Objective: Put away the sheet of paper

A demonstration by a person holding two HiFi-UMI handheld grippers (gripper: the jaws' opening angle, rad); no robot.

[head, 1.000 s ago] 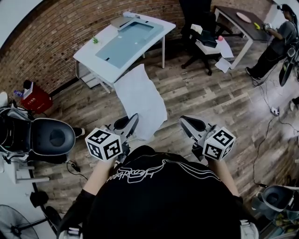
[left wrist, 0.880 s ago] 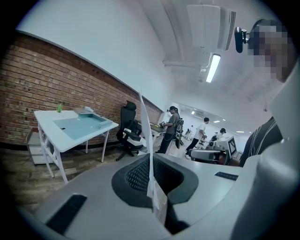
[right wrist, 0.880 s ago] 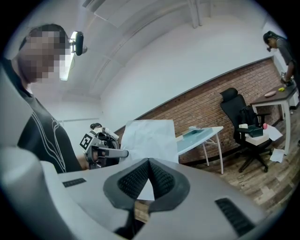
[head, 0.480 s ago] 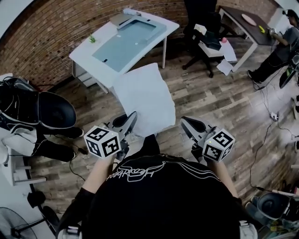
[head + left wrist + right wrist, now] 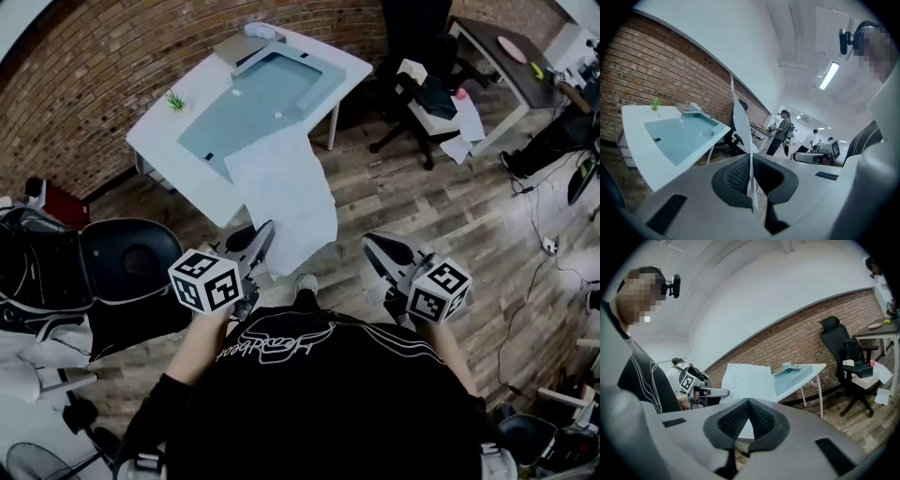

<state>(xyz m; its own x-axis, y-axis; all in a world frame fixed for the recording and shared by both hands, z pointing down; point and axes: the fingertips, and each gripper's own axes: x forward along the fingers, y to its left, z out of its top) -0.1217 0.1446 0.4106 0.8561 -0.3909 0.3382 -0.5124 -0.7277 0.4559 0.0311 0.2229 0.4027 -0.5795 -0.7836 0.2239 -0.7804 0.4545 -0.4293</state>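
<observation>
A white sheet of paper (image 5: 283, 192) stands up from my left gripper (image 5: 266, 232), which is shut on its lower edge. In the left gripper view the paper (image 5: 741, 123) shows edge-on, pinched between the two dark pads. Its top reaches over the near edge of a white table (image 5: 187, 155) with a pale blue inlay (image 5: 251, 101). My right gripper (image 5: 370, 242) hangs level with the left one, apart from the sheet, its jaws shut on nothing. From the right gripper view the paper (image 5: 747, 379) is a flat white panel in front of the table (image 5: 808, 373).
A small green plant (image 5: 174, 99) sits on the table's far left. Black office chairs stand at the left (image 5: 131, 272) and behind the table (image 5: 422, 89), the latter with papers on it. A dark desk (image 5: 506, 52) and a person (image 5: 562, 127) are far right. Cables lie on the wood floor.
The table has come closer and the view has swung left. The sheet, still in my left gripper, now overlaps the table's near edge. Both grippers keep their spacing.
</observation>
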